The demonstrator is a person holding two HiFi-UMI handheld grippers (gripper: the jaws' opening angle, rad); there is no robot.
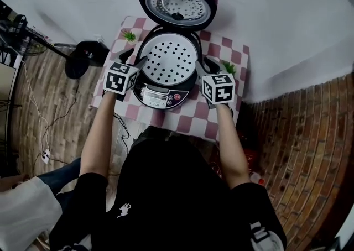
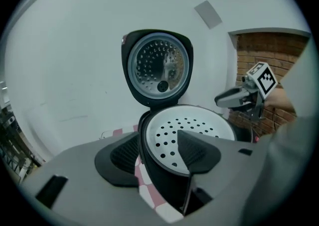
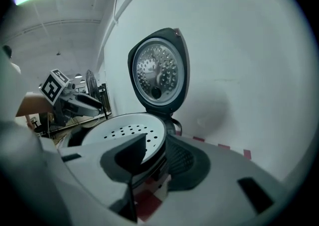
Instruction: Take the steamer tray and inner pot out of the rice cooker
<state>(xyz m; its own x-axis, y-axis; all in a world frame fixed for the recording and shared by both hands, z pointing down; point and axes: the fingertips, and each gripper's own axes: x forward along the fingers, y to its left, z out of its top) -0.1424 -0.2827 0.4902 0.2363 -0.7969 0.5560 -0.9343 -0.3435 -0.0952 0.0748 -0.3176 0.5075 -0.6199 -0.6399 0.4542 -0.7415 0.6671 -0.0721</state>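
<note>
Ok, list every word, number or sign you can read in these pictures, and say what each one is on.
Nothing here can be read as text.
Rice cooker control panel: display and button labels, too small and blurred to read.
Left marker cube and right marker cube: black-and-white square patterns, no letters or numbers.
Black shirt: a small white emblem and a white sleeve print, both unreadable.

The person stretches the left arm [image 1: 100,128] and right arm [image 1: 230,136] forward. The left gripper [image 1: 136,61] and right gripper [image 1: 202,68] tilt slightly downward, jaws apart on both.
</note>
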